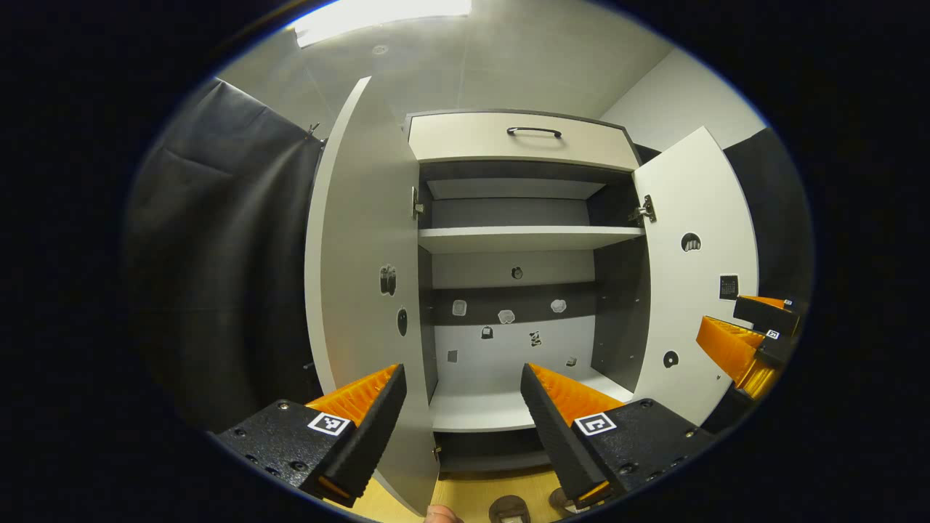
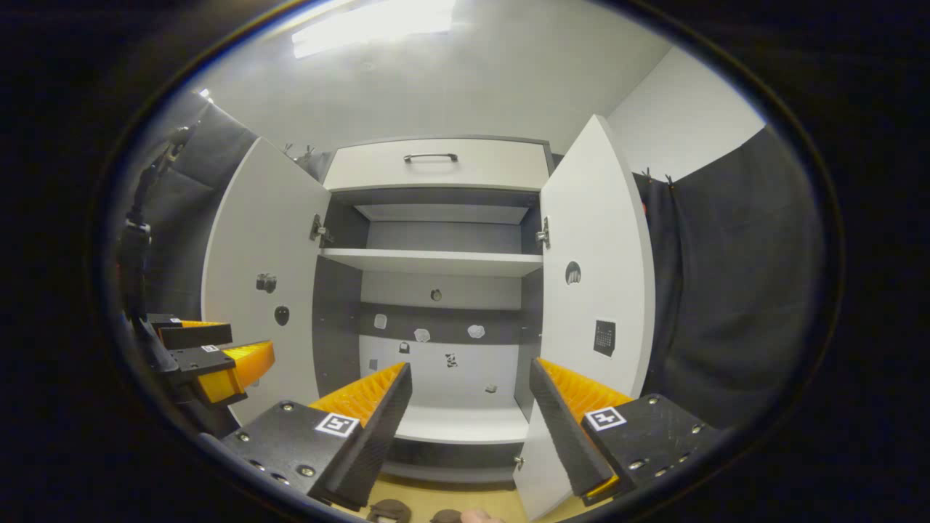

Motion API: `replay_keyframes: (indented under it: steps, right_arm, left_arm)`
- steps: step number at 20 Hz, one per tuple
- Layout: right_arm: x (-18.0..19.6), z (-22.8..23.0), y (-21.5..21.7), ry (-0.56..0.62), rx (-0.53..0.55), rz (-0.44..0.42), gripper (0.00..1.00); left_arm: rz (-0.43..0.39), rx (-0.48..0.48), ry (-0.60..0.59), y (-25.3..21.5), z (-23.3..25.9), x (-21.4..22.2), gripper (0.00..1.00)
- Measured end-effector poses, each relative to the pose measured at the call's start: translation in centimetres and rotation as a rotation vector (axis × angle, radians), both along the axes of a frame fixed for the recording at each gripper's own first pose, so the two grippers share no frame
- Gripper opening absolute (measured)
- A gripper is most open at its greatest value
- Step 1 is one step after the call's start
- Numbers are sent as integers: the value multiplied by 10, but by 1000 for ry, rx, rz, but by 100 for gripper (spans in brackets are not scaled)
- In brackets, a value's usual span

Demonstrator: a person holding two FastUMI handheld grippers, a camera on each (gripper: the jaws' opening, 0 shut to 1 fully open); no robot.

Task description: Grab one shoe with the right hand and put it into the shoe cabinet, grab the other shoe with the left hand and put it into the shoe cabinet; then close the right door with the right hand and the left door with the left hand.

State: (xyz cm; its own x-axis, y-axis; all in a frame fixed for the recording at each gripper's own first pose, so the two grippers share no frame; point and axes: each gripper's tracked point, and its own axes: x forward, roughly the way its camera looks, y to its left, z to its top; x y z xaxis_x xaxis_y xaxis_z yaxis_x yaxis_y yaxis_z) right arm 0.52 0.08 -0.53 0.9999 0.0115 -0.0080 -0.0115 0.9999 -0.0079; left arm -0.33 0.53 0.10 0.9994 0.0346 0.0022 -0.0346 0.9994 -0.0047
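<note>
— What stands before the grippers?
— The cabinet, left door and right door both swung wide, shelves bare of shoes.
— And the grippers?
— The left gripper and the right gripper each face the opening, fingers spread apart, nothing between them.
— The shoes?
— Two dark shoes show in part on the floor at the bottom edge, just below the cabinet's front.
</note>
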Motion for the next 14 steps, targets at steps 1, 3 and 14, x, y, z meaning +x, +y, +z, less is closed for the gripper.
replay_keyframes:
  steps: [1,3,14]
  right_arm:
    - [1,-2,0,3,-1,4,97]
    - [4,-17,5,34,1,20,98]
    - [-32,-317,31,585,-57,95,98]
  left_arm:
    - [4,0,0,1,0,-1,96]
    - [13,1,-1,4,0,-1,96]
    - [84,20,0,31,1,-10,96]
